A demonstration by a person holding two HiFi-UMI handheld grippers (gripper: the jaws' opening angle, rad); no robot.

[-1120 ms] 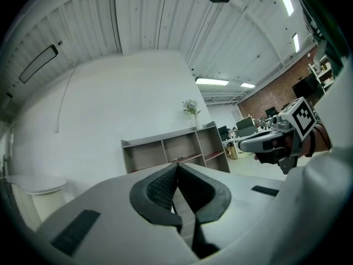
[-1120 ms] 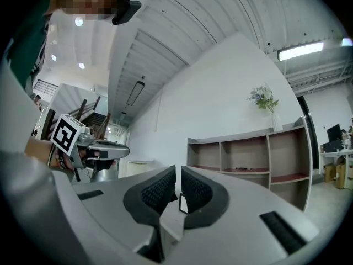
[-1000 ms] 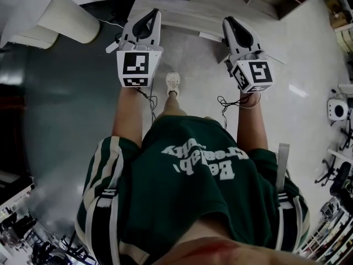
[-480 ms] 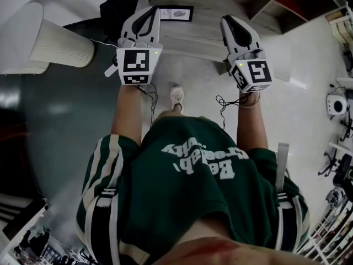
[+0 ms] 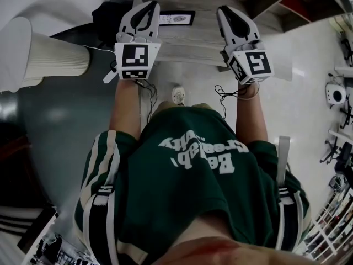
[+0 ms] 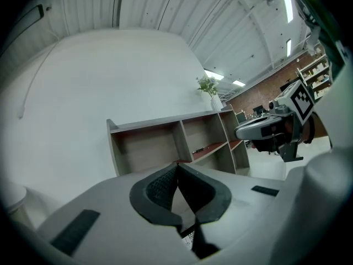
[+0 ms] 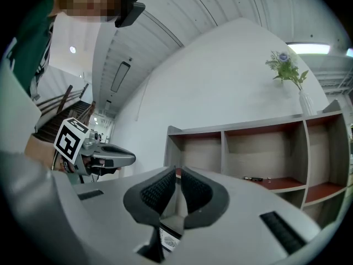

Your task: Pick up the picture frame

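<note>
Ahead of me a pale wooden tabletop [image 5: 193, 40] carries the black-edged rectangular picture frame [image 5: 177, 19], lying flat between my left gripper [image 5: 151, 4] and right gripper [image 5: 222, 9], just beside the left one. Behind the table, toward the right, stands a grey open-fronted wooden shelf unit [image 5: 287, 1] with a slim glass vase of sprigs [image 7: 302, 101] on top. A white ribbed cylinder [image 5: 55, 54] sits left of the table, with a dark bundle [image 5: 107, 16] between the two.

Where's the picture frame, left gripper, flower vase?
picture frame [image 5: 179, 19]: head view, printed centre.
left gripper [image 6: 177, 168]: left gripper view, shut tips.
flower vase [image 7: 304, 102]: right gripper view, vase body.
</note>
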